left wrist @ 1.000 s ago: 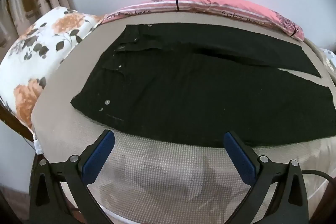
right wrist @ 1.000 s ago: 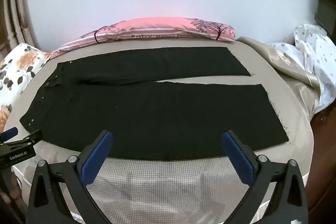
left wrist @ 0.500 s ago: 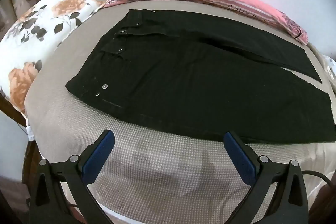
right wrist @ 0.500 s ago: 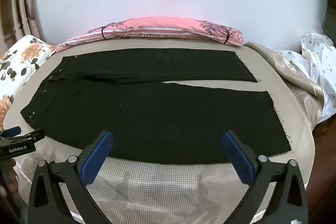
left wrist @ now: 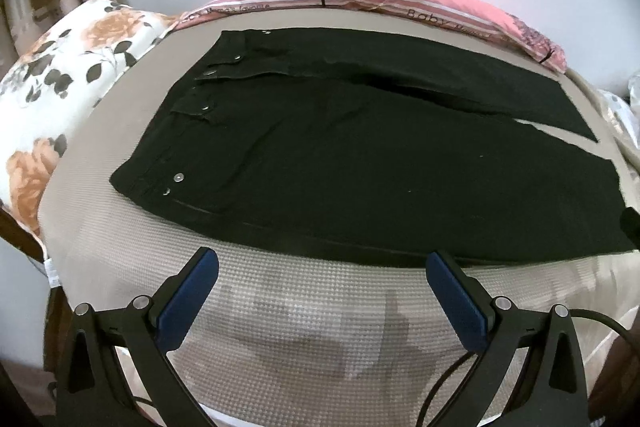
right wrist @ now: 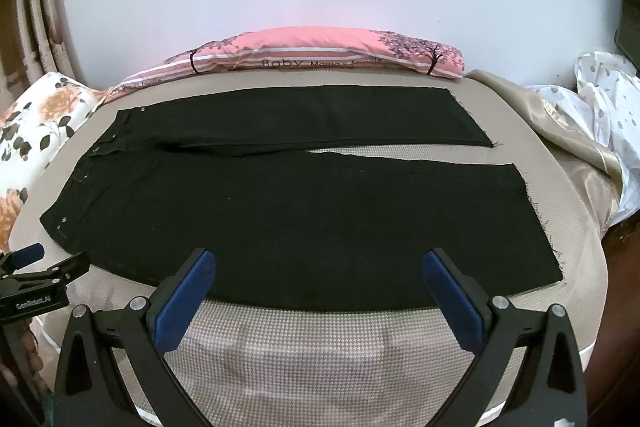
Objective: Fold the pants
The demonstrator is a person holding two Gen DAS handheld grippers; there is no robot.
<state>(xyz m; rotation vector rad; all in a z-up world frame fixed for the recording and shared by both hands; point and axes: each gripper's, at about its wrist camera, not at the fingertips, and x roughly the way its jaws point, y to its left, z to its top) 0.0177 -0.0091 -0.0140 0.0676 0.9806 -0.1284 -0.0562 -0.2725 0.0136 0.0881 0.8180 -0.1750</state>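
Note:
Black pants (left wrist: 360,163) lie flat on the bed, waistband to the left, both legs stretched to the right with a narrow gap between them. They also show in the right wrist view (right wrist: 304,211). My left gripper (left wrist: 322,267) is open and empty, hovering just in front of the near edge of the pants, toward the waist end. My right gripper (right wrist: 320,265) is open and empty, its blue pads (right wrist: 454,301) at the near edge of the near leg. The left gripper's fingers (right wrist: 28,255) show at the far left of the right wrist view.
The bed has a beige textured cover (right wrist: 320,355). A pink striped pillow (right wrist: 320,55) lies along the far wall. A floral pillow (left wrist: 52,83) sits at the left. A beige and white spotted blanket (right wrist: 592,131) is bunched at the right.
Both grippers have moved slightly closer to the near edge of the pants. The left view has shifted a little to the right. The jaws stay open.

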